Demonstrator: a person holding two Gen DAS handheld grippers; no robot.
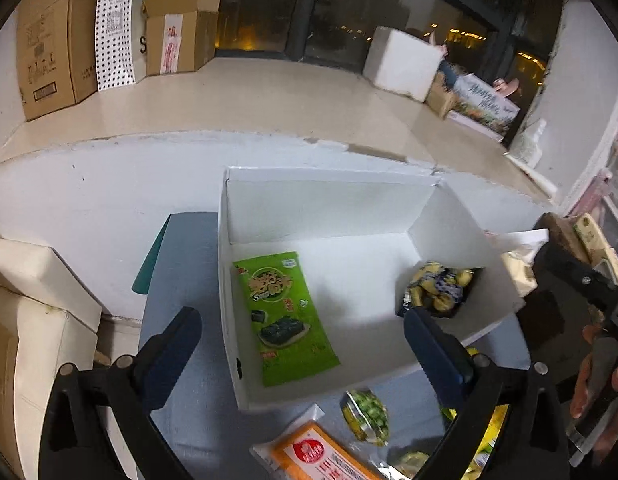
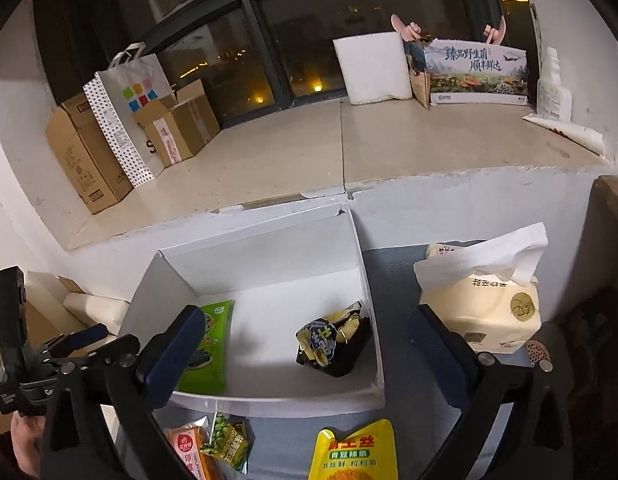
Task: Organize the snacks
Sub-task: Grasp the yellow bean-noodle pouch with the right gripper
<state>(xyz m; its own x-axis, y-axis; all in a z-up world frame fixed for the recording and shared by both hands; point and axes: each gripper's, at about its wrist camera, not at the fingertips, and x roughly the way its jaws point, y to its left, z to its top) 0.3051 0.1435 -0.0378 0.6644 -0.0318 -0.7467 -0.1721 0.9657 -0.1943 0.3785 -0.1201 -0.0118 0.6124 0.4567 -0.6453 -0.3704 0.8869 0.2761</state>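
Note:
A white open box stands on a blue-grey cloth. Inside lie a green seaweed packet at the left and a dark yellow-and-blue snack bag at the right. In front of the box lie an orange packet, a small green pea packet and a yellow packet. My left gripper is open and empty above the box's near edge. My right gripper is open and empty above the box.
A cream tissue pack with a tissue sticking up stands right of the box. A white ledge wall rises behind the box. Cardboard boxes and a white foam box sit on the sill by the dark window.

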